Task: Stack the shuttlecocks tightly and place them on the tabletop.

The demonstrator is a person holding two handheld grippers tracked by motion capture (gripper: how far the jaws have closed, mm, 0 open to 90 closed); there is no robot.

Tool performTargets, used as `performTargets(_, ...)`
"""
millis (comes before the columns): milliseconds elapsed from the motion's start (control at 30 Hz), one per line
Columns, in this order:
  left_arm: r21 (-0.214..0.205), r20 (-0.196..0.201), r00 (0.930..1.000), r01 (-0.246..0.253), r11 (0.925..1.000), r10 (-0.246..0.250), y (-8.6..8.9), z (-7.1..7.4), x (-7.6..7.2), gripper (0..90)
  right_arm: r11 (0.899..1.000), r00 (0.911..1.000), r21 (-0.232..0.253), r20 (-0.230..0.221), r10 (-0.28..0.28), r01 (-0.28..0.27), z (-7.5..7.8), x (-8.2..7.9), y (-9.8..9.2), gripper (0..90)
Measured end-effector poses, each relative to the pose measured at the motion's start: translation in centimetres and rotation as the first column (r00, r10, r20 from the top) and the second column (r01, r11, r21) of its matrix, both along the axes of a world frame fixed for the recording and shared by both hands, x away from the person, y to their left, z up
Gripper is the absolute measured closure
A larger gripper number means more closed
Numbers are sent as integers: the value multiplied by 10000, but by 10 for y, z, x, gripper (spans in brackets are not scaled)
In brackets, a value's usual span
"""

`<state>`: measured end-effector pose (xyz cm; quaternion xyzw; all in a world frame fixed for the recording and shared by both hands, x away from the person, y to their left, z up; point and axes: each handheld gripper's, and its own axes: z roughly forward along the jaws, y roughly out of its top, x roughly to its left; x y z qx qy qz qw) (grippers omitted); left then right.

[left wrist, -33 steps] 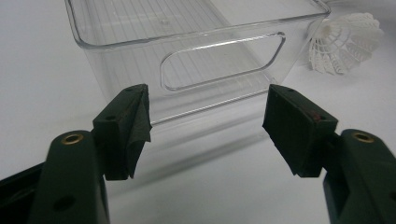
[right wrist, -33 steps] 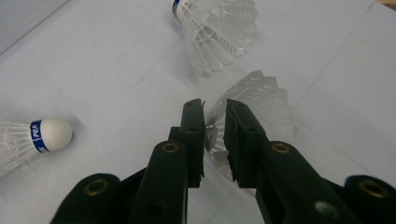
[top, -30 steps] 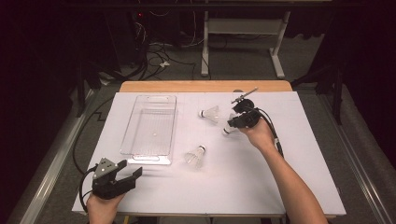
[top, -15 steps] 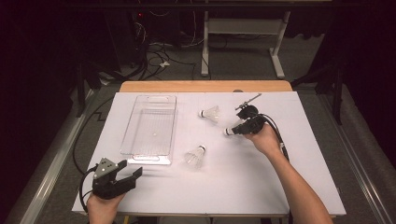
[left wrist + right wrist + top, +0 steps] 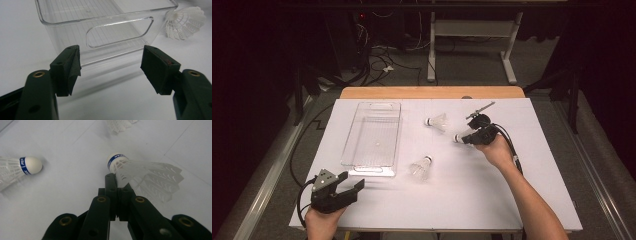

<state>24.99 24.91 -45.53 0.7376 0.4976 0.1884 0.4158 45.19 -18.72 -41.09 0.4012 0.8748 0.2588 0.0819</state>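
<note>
Right gripper (image 5: 468,138) shifts slightly and its jaws have just been closing, pinching one shuttlecock (image 5: 140,173) by its feathers.
Left gripper (image 5: 354,187), jaws spread, faces the clear bin (image 5: 100,30); none of three shuttlecocks is inside yet: one pinched, two others lying beyond the right jaws.

The blue band on one shuttlecock (image 5: 27,166) reads "PE", another shuttlecock's (image 5: 120,162) band shows "CAR".

- White table (image 5: 462,200), wooden edge at the far side.
- Clear plastic bin (image 5: 373,134) lying left of centre.
- Two shuttlecocks on the surface (image 5: 437,121) (image 5: 421,168); a third (image 5: 460,136) seems to touch it.
</note>
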Motion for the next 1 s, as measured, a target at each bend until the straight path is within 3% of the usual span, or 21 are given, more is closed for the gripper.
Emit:
performTargets(267,-22,-2,10000,15,10000,-15,1,0,-1,326,9990,9991,306,282,-323,314,9,11,2,897)
performTargets(1000,-45,19,10000,-13,10000,13,1,0,-1,326,9953,9972,643,155,-735,723,3,32,13,896)
